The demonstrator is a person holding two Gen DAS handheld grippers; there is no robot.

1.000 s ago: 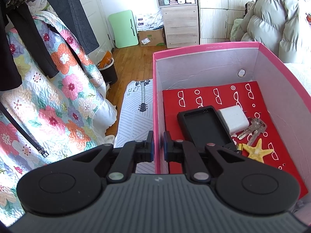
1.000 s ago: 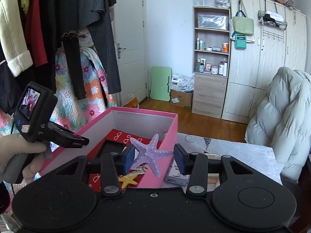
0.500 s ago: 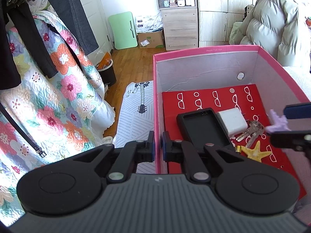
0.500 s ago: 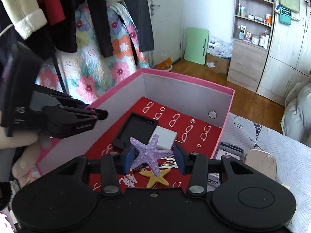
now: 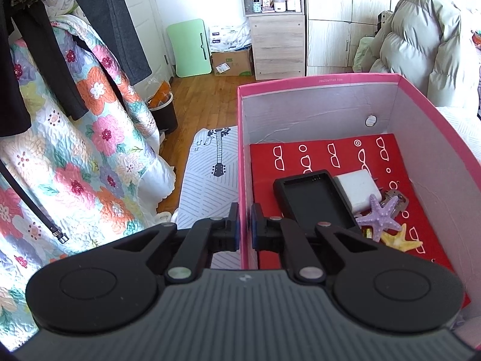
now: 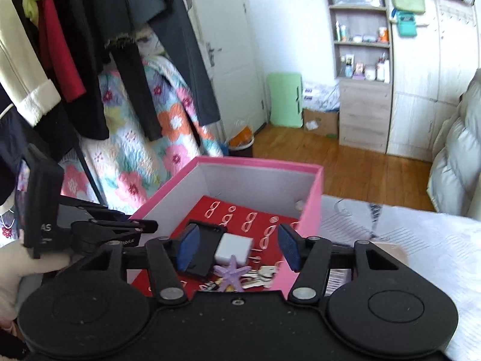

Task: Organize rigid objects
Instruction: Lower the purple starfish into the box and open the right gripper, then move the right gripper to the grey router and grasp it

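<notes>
Left tongs are pinching the pink box wall. Right tongs are hovering wide apart, gripping nothing, above the purple starfish lying inside.

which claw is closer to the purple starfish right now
Hard to call, probably the right. The right claw hangs open over the pink box, the purple starfish just below its fingers. The left claw pinches the box's side wall, across the black case from it.
</notes>
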